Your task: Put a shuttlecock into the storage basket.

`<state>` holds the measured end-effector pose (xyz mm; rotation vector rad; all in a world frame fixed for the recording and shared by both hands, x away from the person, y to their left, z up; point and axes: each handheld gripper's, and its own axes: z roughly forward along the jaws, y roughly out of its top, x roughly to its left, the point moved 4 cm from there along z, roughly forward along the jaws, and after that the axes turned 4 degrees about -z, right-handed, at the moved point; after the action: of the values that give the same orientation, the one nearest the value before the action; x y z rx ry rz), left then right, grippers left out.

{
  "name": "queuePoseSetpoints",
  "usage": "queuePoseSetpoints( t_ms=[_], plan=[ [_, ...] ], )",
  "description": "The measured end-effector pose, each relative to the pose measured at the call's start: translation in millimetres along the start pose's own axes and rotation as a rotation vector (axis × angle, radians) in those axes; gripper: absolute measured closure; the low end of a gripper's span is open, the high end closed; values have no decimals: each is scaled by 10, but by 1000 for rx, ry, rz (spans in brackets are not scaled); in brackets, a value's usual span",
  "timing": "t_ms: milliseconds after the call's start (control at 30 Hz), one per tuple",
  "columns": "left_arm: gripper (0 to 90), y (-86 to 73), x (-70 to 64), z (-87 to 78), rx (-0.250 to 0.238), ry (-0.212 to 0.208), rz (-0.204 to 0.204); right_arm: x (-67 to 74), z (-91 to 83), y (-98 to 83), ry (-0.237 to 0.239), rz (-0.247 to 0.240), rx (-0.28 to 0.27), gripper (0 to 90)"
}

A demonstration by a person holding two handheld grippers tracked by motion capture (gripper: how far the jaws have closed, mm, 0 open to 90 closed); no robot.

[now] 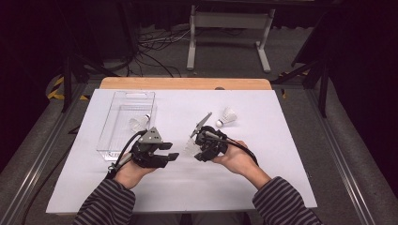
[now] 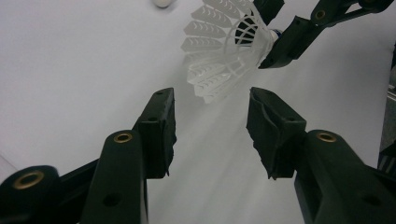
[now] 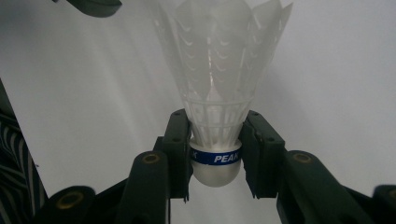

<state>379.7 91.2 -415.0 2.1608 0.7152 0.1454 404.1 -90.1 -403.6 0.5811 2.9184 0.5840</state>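
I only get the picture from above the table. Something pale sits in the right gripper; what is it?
Observer: A white shuttlecock, clamped by the right gripper at its rounded cork end, skirt pointing away.
Operator: Any writing on it?
Observer: Yes, a blue band round the cork reads PEAK.
Operator: Is the left gripper touching it?
Observer: No. The left gripper has its jaws apart, and the skirt's edge lies just beyond its fingertips.
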Motion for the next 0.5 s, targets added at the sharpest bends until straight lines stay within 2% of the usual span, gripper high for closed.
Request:
queuePoseSetpoints(
  t_ms=[500],
  plan=[
    [562,8,-39,63,19,-16,17,48,16,103,7,-29,-10,659]
  ],
)
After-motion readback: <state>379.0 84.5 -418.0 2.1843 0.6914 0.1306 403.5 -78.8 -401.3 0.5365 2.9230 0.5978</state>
